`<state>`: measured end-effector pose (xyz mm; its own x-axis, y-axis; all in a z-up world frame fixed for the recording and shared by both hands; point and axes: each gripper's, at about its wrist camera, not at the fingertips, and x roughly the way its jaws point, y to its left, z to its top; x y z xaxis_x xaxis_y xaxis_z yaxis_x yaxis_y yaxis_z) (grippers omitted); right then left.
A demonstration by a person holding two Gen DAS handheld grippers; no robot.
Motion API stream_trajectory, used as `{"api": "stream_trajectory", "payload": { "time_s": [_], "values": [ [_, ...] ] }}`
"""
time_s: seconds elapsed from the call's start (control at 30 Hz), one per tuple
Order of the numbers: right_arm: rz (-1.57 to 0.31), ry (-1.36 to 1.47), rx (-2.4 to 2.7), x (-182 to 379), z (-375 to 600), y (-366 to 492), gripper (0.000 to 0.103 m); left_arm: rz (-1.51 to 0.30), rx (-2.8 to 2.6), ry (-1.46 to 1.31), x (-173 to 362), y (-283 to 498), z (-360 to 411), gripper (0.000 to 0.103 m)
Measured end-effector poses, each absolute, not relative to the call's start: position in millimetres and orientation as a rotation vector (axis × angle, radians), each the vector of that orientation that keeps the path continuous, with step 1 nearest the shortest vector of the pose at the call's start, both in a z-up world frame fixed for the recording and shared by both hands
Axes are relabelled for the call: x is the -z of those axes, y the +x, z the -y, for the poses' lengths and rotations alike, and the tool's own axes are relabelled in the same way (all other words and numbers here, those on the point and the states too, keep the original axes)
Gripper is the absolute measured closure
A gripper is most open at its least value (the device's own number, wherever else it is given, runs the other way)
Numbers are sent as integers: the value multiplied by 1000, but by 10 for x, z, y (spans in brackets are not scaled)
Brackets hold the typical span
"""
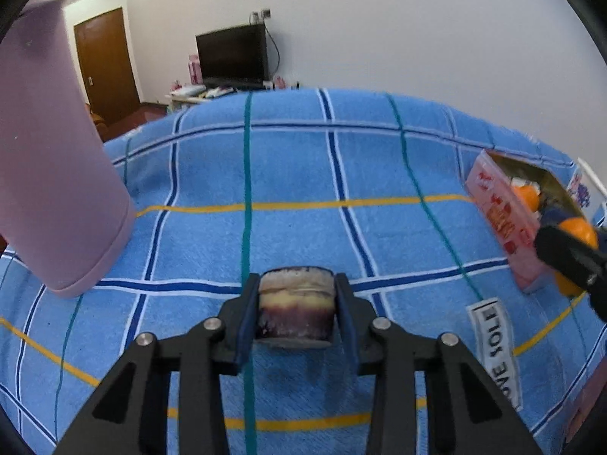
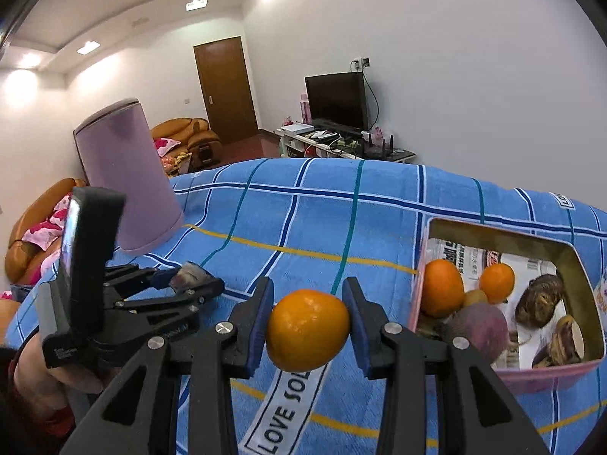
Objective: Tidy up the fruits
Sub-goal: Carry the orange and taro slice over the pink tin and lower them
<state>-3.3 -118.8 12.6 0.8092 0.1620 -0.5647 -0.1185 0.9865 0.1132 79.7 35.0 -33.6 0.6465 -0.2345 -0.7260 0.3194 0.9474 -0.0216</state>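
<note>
Right gripper point(image 2: 308, 320) — orange point(image 2: 307, 329) between fingers

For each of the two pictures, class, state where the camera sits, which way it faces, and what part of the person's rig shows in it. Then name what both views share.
Left wrist: rides the left gripper, facing along its fingers over the blue checked cloth; they clamp a purple cut piece.
Right wrist: rides the right gripper, facing the pink box; it holds an orange; the left gripper shows at left.
Shared: cloth, pink box, purple bin, TV.
</note>
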Motion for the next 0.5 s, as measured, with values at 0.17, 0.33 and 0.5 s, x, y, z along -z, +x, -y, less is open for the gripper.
{"api": "stream_trajectory", "payload": {
  "time_s": [0.17,0.33,0.5],
  "values": [
    [-610,54,-140,-116,1226,-160,63,-798,330,85,288,583,-316,63],
    [-588,51,-121,-161,1383,-353,63,-750,383,109,128,343,-77,63],
    [-580,34,-63,-199,1670,-513,63,-713,451,136,-30,136,255,63]
  ]
}}
